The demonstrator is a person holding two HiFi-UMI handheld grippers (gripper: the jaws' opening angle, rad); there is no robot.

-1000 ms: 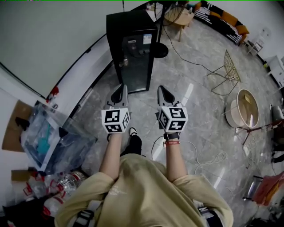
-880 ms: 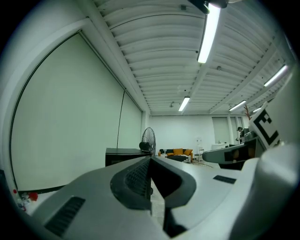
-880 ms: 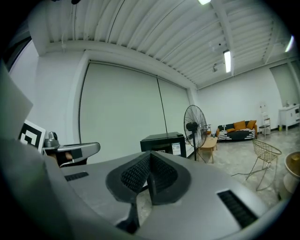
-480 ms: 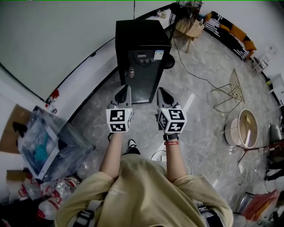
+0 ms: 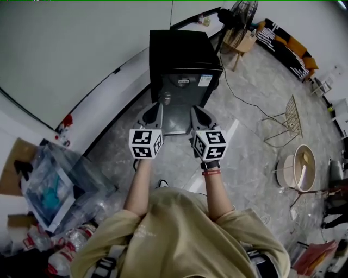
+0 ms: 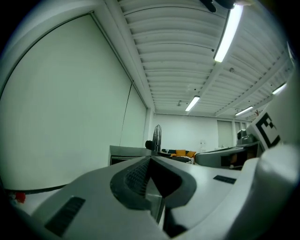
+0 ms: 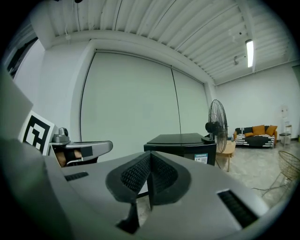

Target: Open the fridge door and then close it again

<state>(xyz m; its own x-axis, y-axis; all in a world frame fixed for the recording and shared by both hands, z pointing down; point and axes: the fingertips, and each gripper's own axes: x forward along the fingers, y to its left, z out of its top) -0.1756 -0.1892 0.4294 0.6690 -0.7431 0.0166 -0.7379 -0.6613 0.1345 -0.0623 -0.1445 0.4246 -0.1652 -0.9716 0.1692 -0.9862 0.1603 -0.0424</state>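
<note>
Facing the fridge [image 5: 184, 54] head-on, the person had it at 12 o'clock: a black box standing on the floor [image 5: 244, 141], its back close to the white wall [image 5: 81, 49]. Its door [image 5: 182, 89] looked shut and flush with the cabinet, with a small label at its upper right corner. By my judgement, opening had not yet begun.

Left hand-held gripper [image 5: 157, 107]: jaws pressed together, nothing between them. Right hand-held gripper [image 5: 195, 110]: the same, closed tight on nothing.

Both were carried side by side, pointing roughly level toward 12 o'clock. From above their tips overlapped the door's lower front. Each gripper's own view, though, showed the fridge clear ahead and untouched. Likely reason for the paired, closed carry: a neutral posture, tools tucked in until a door edge was chosen.

A small roundish fitting [image 5: 167, 98] sat on the door's left side, at about 11 o'clock from the left tip. Lock or handle, I could not tell. If that was the pull side, the left tool was the better placed.

Surroundings:
- Standing fan [image 5: 239, 16] at 1 o'clock, behind the fridge.
- Cable [image 5: 247, 106] trailing over the floor at 2 o'clock.
- Clear plastic bin [image 5: 60, 179] at 9 o'clock.

None seemed to lie in the door's likely swing.
</note>
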